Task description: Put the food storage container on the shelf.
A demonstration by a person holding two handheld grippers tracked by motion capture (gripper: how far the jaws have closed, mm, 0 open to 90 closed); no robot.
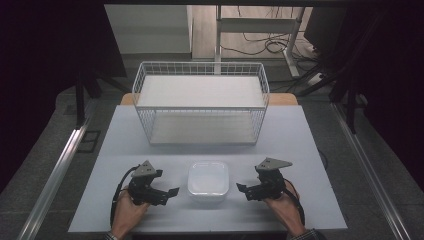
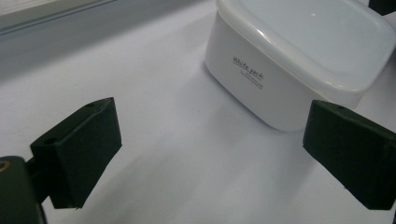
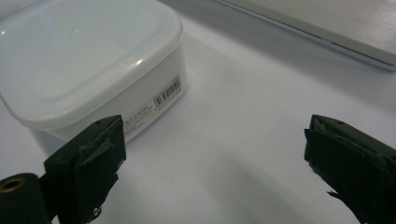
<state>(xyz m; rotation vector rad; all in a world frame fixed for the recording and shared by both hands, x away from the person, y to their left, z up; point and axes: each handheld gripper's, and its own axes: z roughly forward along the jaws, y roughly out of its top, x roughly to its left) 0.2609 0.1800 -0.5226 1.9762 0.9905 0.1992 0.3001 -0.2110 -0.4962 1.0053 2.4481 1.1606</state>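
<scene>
- Left gripper [image 2: 210, 154]: jaws spread wide, gripping nothing, pointed in at the lidded white plastic container [image 2: 299, 60] from its left side.
- Right gripper [image 3: 215, 168]: jaws likewise parted and empty, aimed at the container's opposite side.
- Container: between the two grippers, near the table's [image 1: 300, 140] front edge, lid on; probably flanked this way for a two-sided lift.
- Beyond: two-tier white wire rack [image 1: 200, 100] farther back, shelves bare, a likely destination.
</scene>
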